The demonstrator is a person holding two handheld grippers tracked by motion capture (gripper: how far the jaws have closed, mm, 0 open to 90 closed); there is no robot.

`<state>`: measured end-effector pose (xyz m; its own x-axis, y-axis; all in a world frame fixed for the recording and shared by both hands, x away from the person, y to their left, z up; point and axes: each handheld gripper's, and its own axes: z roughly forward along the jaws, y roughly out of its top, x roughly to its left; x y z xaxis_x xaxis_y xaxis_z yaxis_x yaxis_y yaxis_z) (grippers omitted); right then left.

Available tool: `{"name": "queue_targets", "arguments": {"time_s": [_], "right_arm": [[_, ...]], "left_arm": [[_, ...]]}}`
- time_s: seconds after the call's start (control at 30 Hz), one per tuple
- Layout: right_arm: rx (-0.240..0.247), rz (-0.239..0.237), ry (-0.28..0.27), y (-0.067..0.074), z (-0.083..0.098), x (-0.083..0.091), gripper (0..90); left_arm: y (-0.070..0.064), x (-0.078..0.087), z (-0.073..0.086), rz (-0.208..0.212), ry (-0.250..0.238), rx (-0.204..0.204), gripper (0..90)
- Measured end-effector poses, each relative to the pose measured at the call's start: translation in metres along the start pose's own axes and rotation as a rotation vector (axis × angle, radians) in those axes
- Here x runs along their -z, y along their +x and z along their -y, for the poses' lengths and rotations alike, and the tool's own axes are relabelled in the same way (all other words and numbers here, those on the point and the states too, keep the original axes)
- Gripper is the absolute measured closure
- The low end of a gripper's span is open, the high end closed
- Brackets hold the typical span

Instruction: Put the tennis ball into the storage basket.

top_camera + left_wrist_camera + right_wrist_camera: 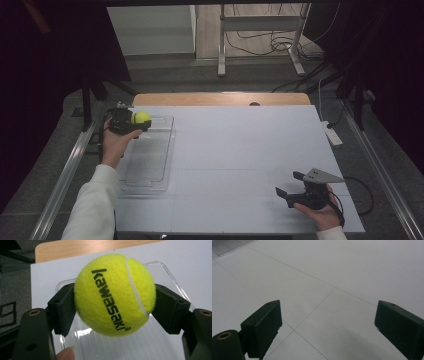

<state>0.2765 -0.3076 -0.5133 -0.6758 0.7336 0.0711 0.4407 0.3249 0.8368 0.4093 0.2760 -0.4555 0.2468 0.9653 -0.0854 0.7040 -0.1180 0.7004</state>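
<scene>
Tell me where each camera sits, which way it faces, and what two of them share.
High view: above the person's side, looking forward and down on the white table; forearms and both tongs show.
Left gripper view: rides the left tongs, looking along the jaws clamped on the tennis ball.
Right gripper view: rides the right tongs, open, facing the table.
High and left views share the ball over the clear tray.

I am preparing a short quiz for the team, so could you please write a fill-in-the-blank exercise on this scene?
1. The left gripper is shut on a yellow ____ ball.
2. The ball is held above the far end of a clear plastic ____.
3. The right gripper has its jaws ____, with nothing between them.

Missing words: tennis; tray; open
</scene>
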Motion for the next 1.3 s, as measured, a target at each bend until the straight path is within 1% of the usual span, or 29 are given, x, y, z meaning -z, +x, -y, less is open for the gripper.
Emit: {"name": "queue_targets", "arguments": {"time_s": [0.27,0.37,0.57,0.63,0.7,0.93,0.97,1.0,1.1,1.3], "right_arm": [[-0.002,0.002,0.0,-0.001,0.001,0.0,7.7],[-0.002,0.003,0.001,-0.001,0.001,0.001,7.7],[-0.001,0.002,0.002,-0.001,0.001,0.0,7.8],[-0.001,0.003,0.002,-0.001,0.001,0.0,7.8],[-0.001,0.003,0.001,-0.001,0.001,0.0,7.8],[-0.001,0.003,0.003,-0.001,0.001,0.0,7.8],[-0.001,0.003,0.002,-0.001,0.001,0.0,7.8],[-0.001,0.003,0.002,-0.001,0.001,0.0,7.8],[0.0,0.003,0.002,0.0,0.001,0.0,7.8],[0.0,0.002,0.004,0.0,0.001,0.0,7.8]], "left_arm": [[0.003,-0.006,0.001,-0.006,0.02,0.01,26.1],[0.004,-0.009,0.001,-0.01,0.036,0.015,26.1],[0.004,-0.012,0.001,-0.011,0.046,0.019,26.1],[0.006,-0.012,0.002,-0.015,0.055,0.013,26.1],[0.006,-0.013,0.002,-0.015,0.062,0.019,26.1],[0.006,-0.017,0.003,-0.018,0.082,0.015,26.1],[0.006,-0.017,0.003,-0.022,0.088,0.009,26.1],[0.006,-0.018,0.004,-0.021,0.095,0.014,26.1],[0.005,-0.02,0.005,-0.02,0.11,0.011,26.1],[0.004,-0.024,0.008,-0.016,0.121,0.012,26.1]]}}
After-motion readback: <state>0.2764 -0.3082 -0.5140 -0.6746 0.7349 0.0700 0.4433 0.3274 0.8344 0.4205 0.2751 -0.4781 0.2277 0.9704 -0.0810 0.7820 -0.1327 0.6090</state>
